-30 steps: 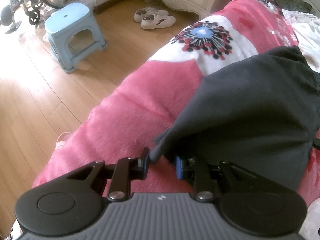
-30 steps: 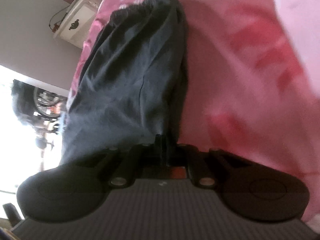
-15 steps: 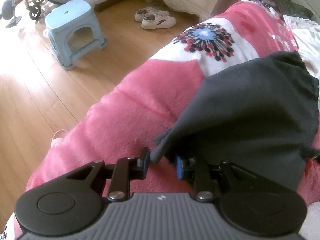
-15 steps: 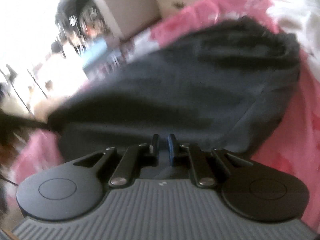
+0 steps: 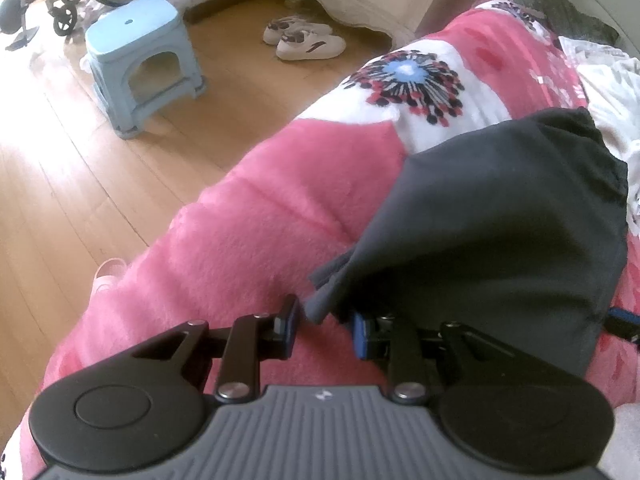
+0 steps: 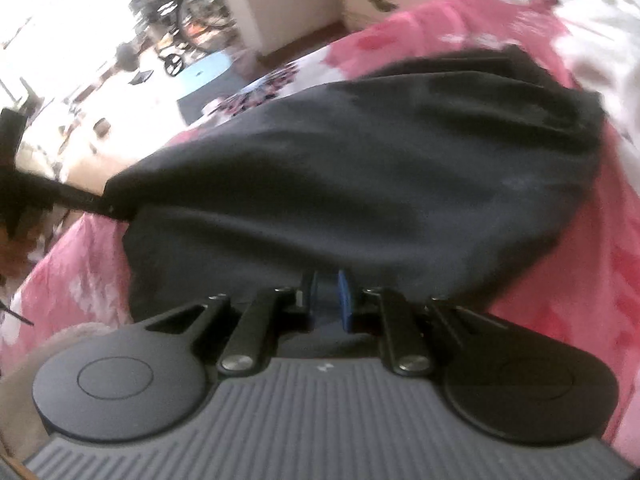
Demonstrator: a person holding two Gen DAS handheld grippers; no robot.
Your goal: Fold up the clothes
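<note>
Dark charcoal garment [image 5: 500, 220] spread on a pink fleece blanket [image 5: 260, 220] over the bed, ahead of both tools and lying between them. Near corner bunched to a point right at the tips of the left tool [image 5: 324, 324], jaws partly apart, cloth between them. Cannot tell whether the pads pinch that corner or merely flank it. Opposite edge draped just past the tips of the right tool [image 6: 326, 296], jaws opening from a narrow slit, dark cloth showing in the slit. Too blurred to say whether gripped or only lying behind.

Risks, as a judgement:
- Losing the right-hand edge too early, with those jaws parting before the fold is laid flat. Likely result: a slumped, skewed fold.
- Dragging the corner out of the left tool, if only lightly caught there, since thin cloth slides easily off smooth pads.
- Catching blanket pile along with the garment, and so lifting or rucking the bedding under the fold.

Garment: soft matte knit, limp, holding shallow folds, with a gathered band along the edge farthest from the left tool. Blanket: plush, fuzzy, quilted in soft ridges, printed with a white patch and a starburst flower farther ahead of that tool.
</note>
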